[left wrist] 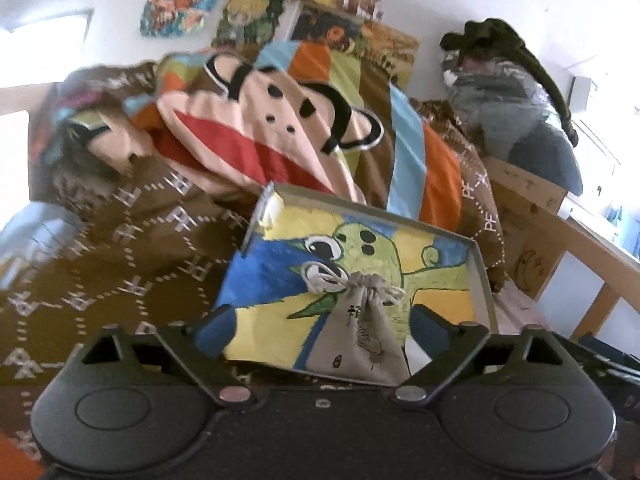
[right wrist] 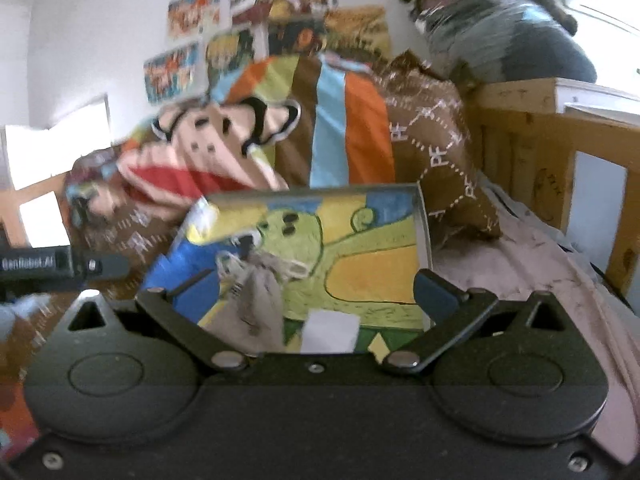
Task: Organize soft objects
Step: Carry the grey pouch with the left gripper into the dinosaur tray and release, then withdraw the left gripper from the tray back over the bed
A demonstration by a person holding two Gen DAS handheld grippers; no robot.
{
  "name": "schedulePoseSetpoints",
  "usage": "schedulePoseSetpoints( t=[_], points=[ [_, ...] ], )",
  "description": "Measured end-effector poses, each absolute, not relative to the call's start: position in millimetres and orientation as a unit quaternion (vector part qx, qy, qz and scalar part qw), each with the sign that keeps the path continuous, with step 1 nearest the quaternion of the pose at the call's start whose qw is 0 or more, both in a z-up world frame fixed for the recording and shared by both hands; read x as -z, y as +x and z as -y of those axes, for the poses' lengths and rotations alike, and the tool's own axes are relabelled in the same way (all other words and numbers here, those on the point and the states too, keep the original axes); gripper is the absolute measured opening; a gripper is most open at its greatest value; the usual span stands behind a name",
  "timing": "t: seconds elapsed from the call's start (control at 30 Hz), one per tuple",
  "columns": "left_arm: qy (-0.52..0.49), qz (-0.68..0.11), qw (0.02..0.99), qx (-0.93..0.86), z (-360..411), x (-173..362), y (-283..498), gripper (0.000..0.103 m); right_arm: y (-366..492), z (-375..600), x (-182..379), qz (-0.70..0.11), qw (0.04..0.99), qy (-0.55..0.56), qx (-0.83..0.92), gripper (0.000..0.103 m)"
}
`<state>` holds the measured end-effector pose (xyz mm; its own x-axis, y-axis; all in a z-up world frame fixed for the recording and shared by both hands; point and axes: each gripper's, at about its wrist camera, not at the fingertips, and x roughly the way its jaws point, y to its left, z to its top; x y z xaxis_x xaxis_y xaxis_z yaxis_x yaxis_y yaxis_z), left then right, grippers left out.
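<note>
A shallow box (left wrist: pixel 482 276) with a painted green creature on its floor lies on the bed. A small beige drawstring pouch (left wrist: pixel 362 336) lies inside it, tied end pointing away. My left gripper (left wrist: pixel 320 322) is open, its fingers either side of the pouch, apart from it. In the right wrist view the same box (right wrist: pixel 422 224) holds the pouch (right wrist: pixel 256 300) at the left and a small white piece (right wrist: pixel 330 332) near the front. My right gripper (right wrist: pixel 316 292) is open and empty above the box, its left finger beside the pouch.
A monkey-face cushion (left wrist: pixel 256 120) and a striped cushion (left wrist: pixel 408 152) lie behind the box on a brown patterned blanket (left wrist: pixel 120 248). A wooden bed rail (left wrist: pixel 560 216) runs on the right, with a bagged bundle (left wrist: pixel 504 112) above. Posters cover the wall. The left gripper's body (right wrist: pixel 44 264) shows at the left.
</note>
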<state>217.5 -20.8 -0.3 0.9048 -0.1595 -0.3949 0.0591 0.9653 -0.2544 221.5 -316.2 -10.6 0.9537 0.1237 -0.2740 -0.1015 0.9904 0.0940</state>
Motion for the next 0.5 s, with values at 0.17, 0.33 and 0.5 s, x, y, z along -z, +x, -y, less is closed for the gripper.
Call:
schedulePoseSetpoints(
  t=[0.17, 0.33, 0.5],
  points=[
    [-0.105, -0.190, 0.974, 0.058, 11, -13, 169, 0.102, 167, 317, 6, -0.122, 0.990, 0.060, -0.044, 0.103],
    [-0.091, -0.185, 0.976, 0.064, 8, -23, 126, 0.102, 120, 318, -2, -0.106, 0.990, 0.086, -0.038, 0.103],
    [-0.074, -0.194, 0.975, 0.074, 8, -25, 90, 0.102, 72, 311, -6, -0.111, 0.989, 0.090, -0.025, 0.103]
  ],
)
